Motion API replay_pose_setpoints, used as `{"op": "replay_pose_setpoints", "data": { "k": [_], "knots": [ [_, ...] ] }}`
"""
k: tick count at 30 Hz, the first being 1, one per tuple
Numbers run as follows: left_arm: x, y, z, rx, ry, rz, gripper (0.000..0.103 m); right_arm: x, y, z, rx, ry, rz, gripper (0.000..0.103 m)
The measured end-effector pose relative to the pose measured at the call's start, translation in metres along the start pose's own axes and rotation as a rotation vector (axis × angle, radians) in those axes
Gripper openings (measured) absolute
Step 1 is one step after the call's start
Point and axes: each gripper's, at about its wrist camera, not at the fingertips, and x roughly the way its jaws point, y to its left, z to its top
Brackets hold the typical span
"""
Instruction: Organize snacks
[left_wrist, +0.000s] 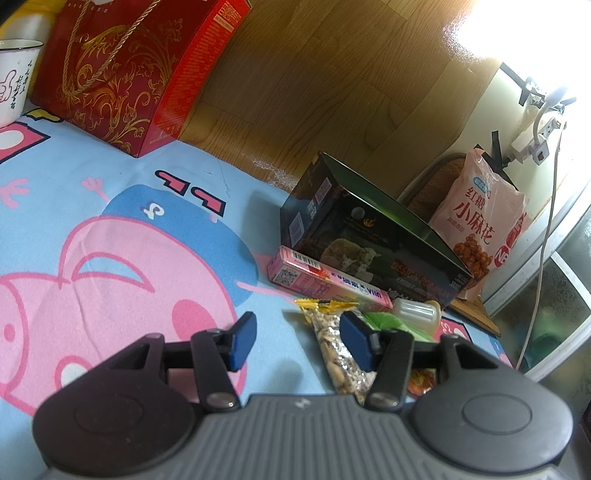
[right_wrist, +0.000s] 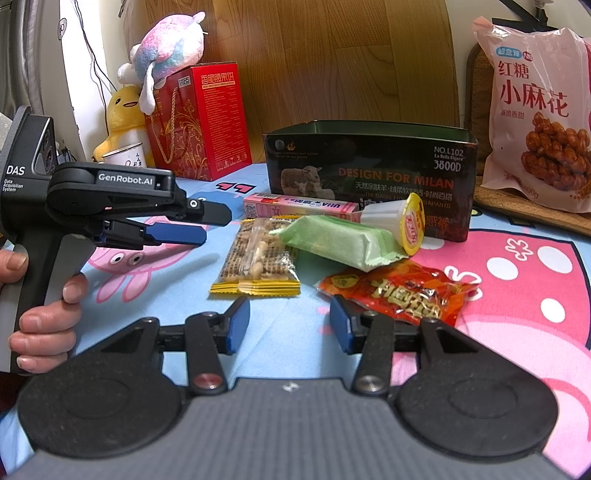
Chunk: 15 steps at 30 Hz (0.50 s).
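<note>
Cartoon-pig cloth (right_wrist: 184, 273) over the desk, wood panel behind. Small snacks heaped in front of an open dark tin box (right_wrist: 369, 162), likely their destination. Peanut-bar packet (right_wrist: 258, 254): flat, long axis running away from the right wrist camera, yellow seal nearest. Green wafer pack (right_wrist: 340, 242) leans across it, long axis left-right. Jelly cup (right_wrist: 402, 221) on its side, lid toward the camera. Red sachet (right_wrist: 399, 291) just beyond the right tongs (right_wrist: 290, 325): parted, empty. Left tongs (left_wrist: 297, 341): parted, nothing between, hovering beside the peanut-bar packet.
</note>
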Motion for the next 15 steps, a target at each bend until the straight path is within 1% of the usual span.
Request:
{"op": "replay_pose_setpoints", "data": {
  "k": [11, 15],
  "knots": [
    [0.0001, 0.0002, 0.0005, 0.001, 0.001, 0.0, 0.051, 0.0005, 0.0013, -0.0005, -0.004, 0.001, 0.002, 0.053],
    [-0.0011, 0.0026, 0.0021, -0.007, -0.006, 0.004, 0.051, 0.0028, 0.0057, 0.0001, -0.023, 0.007, -0.002, 0.055]
  ]
}}
